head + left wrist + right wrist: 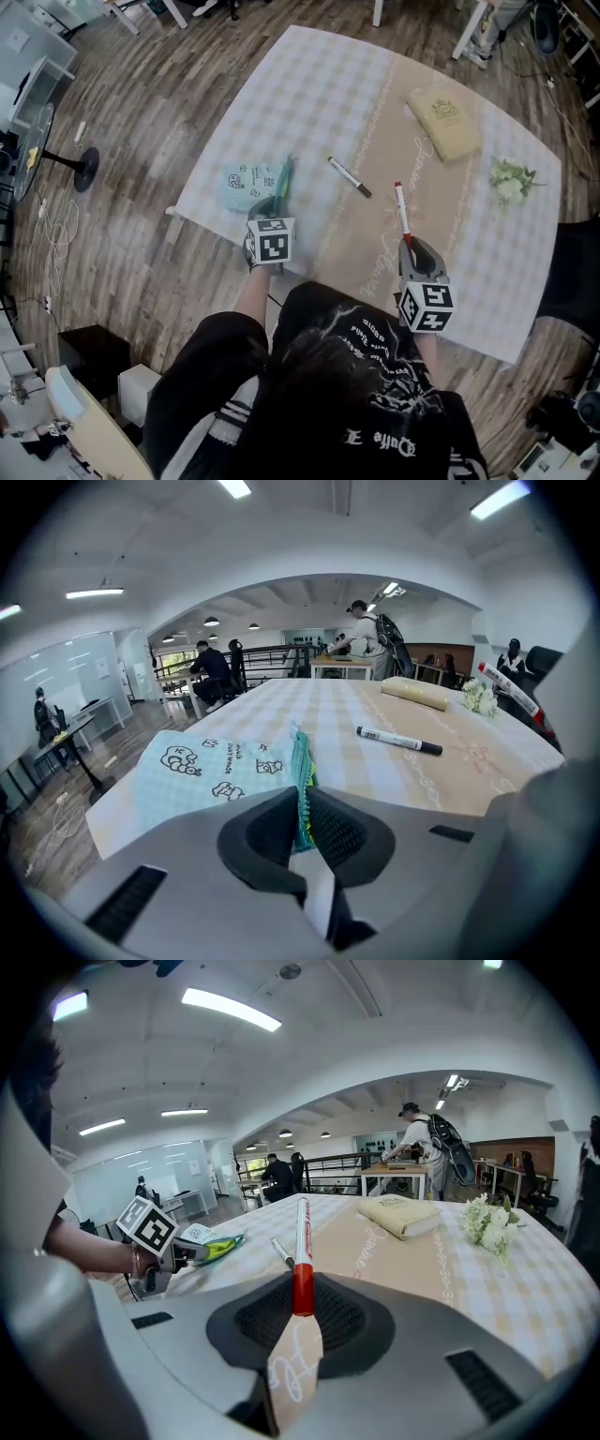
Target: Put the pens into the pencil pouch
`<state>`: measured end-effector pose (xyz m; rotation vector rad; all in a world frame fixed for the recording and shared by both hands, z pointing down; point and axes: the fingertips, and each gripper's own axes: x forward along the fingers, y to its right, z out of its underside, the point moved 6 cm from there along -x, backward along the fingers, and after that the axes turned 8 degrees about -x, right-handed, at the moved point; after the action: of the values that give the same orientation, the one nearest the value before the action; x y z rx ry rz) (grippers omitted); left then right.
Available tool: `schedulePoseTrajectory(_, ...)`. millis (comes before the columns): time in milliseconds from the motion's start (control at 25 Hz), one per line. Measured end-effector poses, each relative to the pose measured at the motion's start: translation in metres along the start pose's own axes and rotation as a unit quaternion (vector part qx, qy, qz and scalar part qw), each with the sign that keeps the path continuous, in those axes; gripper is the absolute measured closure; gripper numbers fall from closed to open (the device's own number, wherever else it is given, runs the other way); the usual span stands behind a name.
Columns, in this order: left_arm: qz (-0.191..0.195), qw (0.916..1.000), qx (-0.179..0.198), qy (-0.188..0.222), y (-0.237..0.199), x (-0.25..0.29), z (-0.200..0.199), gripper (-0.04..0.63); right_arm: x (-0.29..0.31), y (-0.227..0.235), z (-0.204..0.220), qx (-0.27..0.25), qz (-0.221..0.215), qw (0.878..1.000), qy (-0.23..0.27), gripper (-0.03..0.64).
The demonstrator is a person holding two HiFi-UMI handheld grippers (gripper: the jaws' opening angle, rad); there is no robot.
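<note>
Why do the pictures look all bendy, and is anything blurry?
Left gripper view: the wide lens bends the ceiling into an arch, corners go black, yet the pouch and black pen look sharp. Right gripper view: same bend and dark corners, ceiling lights glare white, red pen crisp. Head view: the table's edges bow, light is even, shadows faint.

Pale-blue cartoon-print pencil pouch (246,183) lies flat, its green zip edge, seemingly shut, pinched in the left tongs (274,202). Black-capped white pen (349,176) lies loose mid-worktop (319,84). Red-ended pen (402,208) sits clamped in the right tongs (407,242).
</note>
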<state>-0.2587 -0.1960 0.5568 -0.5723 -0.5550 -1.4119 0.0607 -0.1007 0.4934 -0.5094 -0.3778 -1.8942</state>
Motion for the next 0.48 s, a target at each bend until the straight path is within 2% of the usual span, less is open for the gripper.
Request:
schedulePoseTrajectory(160, 0.022, 0.9996, -0.013, 0.006, 0.004, -0.01, -0.003, 0.558, 0.0, -0.001, 0.001, -0.002, -0.001, 1.0, 0.0, 0.546)
schedulePoseTrajectory(280, 0.036, 0.9991, -0.01, 0.017, 0.009, -0.019, -0.009, 0.558, 0.0, -0.004, 0.001, -0.006, -0.007, 1.0, 0.0, 0.546)
schedulePoseTrajectory(480, 0.071, 0.9974, 0.001, 0.013, 0.022, -0.026, -0.01, 0.558, 0.0, -0.012, -0.004, -0.019, -0.02, 1.0, 0.007, 0.546)
